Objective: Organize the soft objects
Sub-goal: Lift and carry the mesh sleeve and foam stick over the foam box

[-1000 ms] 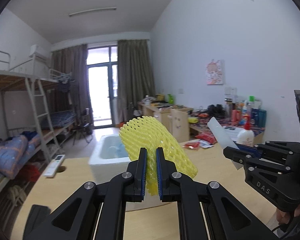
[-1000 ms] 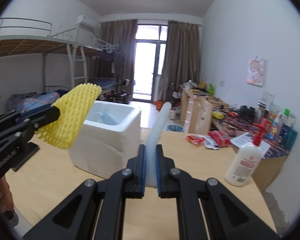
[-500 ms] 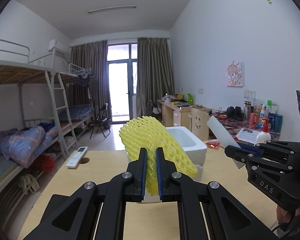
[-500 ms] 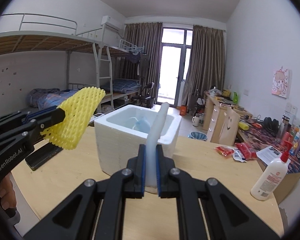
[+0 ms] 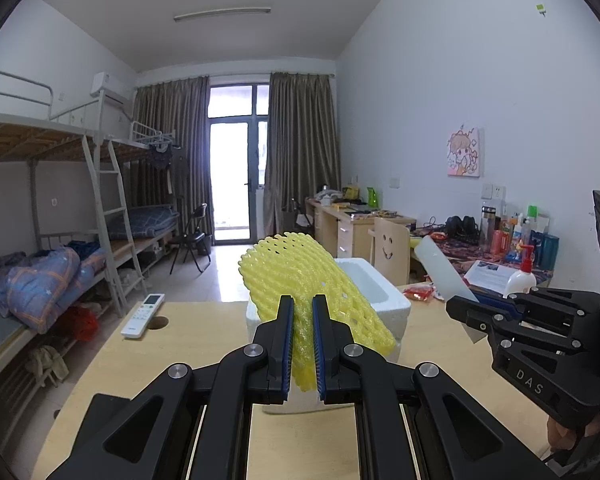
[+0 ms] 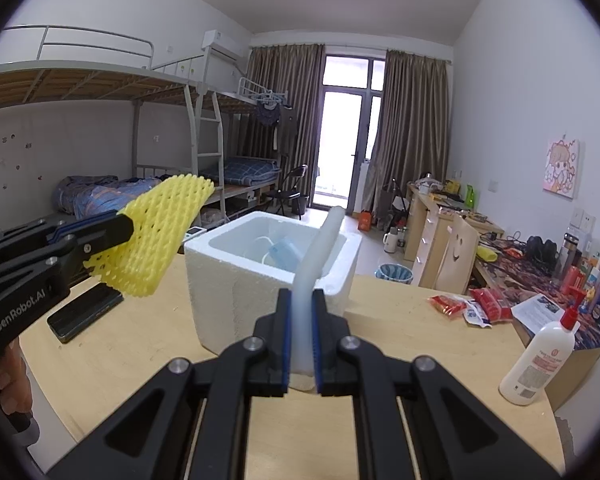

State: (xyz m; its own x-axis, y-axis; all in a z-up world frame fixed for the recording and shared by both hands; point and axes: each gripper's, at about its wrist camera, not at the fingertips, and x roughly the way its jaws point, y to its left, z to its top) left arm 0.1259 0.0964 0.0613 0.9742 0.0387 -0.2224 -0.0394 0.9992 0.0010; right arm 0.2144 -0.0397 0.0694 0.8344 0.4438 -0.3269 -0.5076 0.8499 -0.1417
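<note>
At the bottom centre of the left wrist view, the left gripper (image 5: 302,344) is clamped on a yellow net (image 5: 300,280), a soft foam sleeve with a diamond mesh, which fans up and to the right from the black fingers with blue pads. In the right wrist view the same net (image 6: 160,236) hangs at centre left, off the bench and left of the box. The right gripper (image 6: 301,336), at the bottom centre of its own view, pinches a white sheet (image 6: 316,256): smooth, pale, translucent foam, seen edge-on and curving up over the box's near wall. In the left wrist view that gripper (image 5: 460,312) shows at the right edge with the sheet (image 5: 440,268) sticking up to the upper left.

Just beyond both grippers stands the box (image 6: 260,296), a square white polystyrene tub with thick grainy walls; a blue mask (image 6: 286,252) lies inside. It rests on the bench (image 6: 400,344), a light wood surface. On the bench also lie a black phone (image 6: 86,312) at the left, a white remote (image 5: 144,315), red packets (image 6: 472,304) and a white bottle (image 6: 540,360) with a red pump at the right.

Farther off are bunk beds (image 6: 100,128) with blue bedding at the left, desks (image 6: 432,216) along the right wall, brown curtains (image 6: 408,136) and a glass door (image 6: 344,140) at the centre back.
</note>
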